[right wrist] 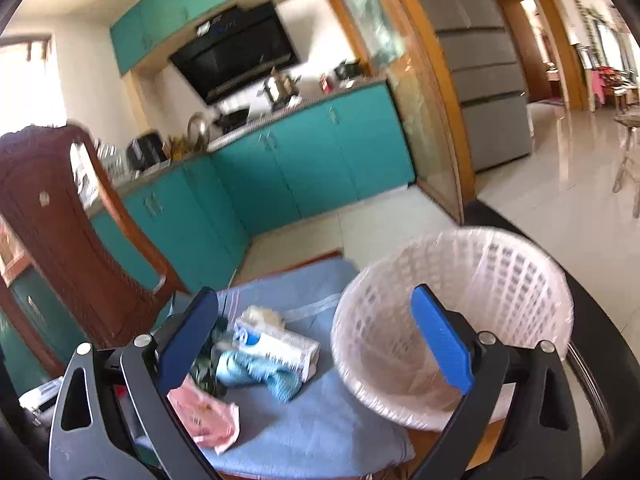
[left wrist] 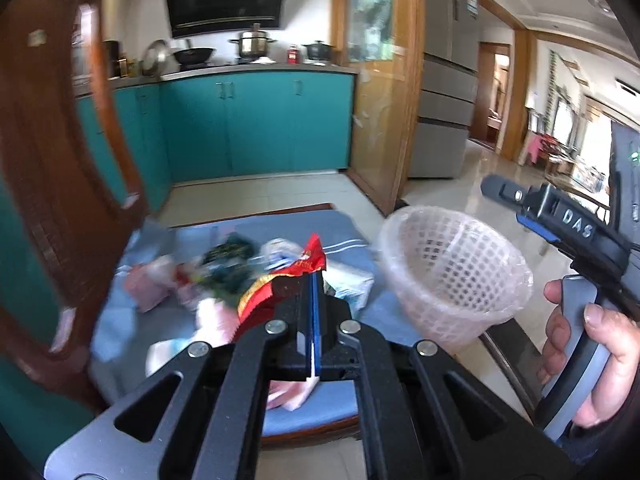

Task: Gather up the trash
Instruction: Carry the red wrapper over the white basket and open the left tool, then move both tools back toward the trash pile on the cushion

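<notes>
My left gripper (left wrist: 315, 292) is shut on a red snack wrapper (left wrist: 276, 280) and holds it above a pile of trash (left wrist: 192, 280) on a blue-cushioned chair seat (left wrist: 340, 236). A white mesh wastebasket (left wrist: 452, 272) with a clear liner stands to the right of the seat. My right gripper (right wrist: 316, 332) is open and empty, above the seat. Between its fingers lie a white and blue carton (right wrist: 276, 344), a light blue wrapper (right wrist: 260, 372) and a pink wrapper (right wrist: 208, 416). The basket (right wrist: 452, 320) sits behind its right finger (right wrist: 440, 340).
The chair's carved wooden back (left wrist: 52, 168) rises at the left. Teal kitchen cabinets (left wrist: 256, 128) and a stove with pots stand behind. A glass door (left wrist: 376, 92) and a grey refrigerator (left wrist: 448, 80) are at the right, with shiny tiled floor beyond.
</notes>
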`<state>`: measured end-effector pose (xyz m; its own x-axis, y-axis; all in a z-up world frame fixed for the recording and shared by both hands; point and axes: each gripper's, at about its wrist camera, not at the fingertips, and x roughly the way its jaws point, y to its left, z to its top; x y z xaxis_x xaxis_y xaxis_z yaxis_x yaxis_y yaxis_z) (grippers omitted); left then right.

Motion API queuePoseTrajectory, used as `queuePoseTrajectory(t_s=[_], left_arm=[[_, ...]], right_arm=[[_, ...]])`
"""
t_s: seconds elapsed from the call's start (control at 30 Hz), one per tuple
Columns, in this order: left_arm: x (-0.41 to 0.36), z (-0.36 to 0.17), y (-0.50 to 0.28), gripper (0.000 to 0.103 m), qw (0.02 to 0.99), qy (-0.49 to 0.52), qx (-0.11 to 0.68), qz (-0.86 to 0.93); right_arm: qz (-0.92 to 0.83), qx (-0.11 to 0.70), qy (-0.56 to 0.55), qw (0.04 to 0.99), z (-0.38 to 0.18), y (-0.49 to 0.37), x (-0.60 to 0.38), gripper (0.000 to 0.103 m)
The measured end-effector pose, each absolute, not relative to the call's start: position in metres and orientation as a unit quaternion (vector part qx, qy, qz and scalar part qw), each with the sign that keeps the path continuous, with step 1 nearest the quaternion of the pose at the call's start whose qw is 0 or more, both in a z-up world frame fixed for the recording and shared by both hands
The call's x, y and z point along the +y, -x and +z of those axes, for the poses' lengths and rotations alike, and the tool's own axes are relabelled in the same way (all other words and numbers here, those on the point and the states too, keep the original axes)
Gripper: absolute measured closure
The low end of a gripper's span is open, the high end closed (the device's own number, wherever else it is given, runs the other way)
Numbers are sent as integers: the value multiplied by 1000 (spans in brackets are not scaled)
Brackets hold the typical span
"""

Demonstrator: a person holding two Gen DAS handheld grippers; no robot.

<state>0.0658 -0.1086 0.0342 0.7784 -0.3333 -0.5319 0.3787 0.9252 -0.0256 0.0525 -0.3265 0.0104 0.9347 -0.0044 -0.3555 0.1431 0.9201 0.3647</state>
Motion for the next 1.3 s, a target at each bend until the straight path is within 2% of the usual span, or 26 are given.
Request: queuePoseTrajectory(t_s=[0.33, 0.37, 0.4, 0.43, 0.47, 0.6, 0.67, 0.83, 1.03, 1.17, 1.3], left_arm=[[-259, 54, -121, 101, 913, -33, 265, -307], [-265, 52, -126, 91, 911, -25, 267, -312], [-272, 48, -134, 77, 908, -19, 276, -315], [-276, 43, -144, 42, 907, -17, 292, -303], [-275, 39, -149, 31, 910, -14, 298, -289], [-244, 36, -144, 27, 921, -17, 292, -259], [-211, 42, -132, 16, 933, -22, 275, -232], [-114, 52, -90, 9, 954, -18, 248, -170], [-27, 34, -38, 6, 960, 10, 256, -109], [-10, 12, -13, 6, 957, 4, 272, -100], [-21, -10, -8, 6, 950, -46, 288, -109]], right_arm=[[-155, 78, -319, 932, 13, -13, -419, 4], [-157, 80, -321, 931, 13, -13, -422, 4], [-157, 83, -322, 930, 12, -14, -424, 4], [-157, 86, -322, 930, 11, -15, -425, 4], [-155, 91, -320, 930, 10, -17, -426, 4], [-138, 107, -310, 935, 8, -26, -419, 4], [-125, 119, -299, 939, 8, -31, -409, 3], [-80, 152, -249, 953, 9, -42, -368, 4], [-11, 202, -178, 963, 3, -44, -303, 4], [32, 247, -117, 961, -12, -39, -247, 4], [61, 276, -81, 956, -26, -35, -213, 4]])
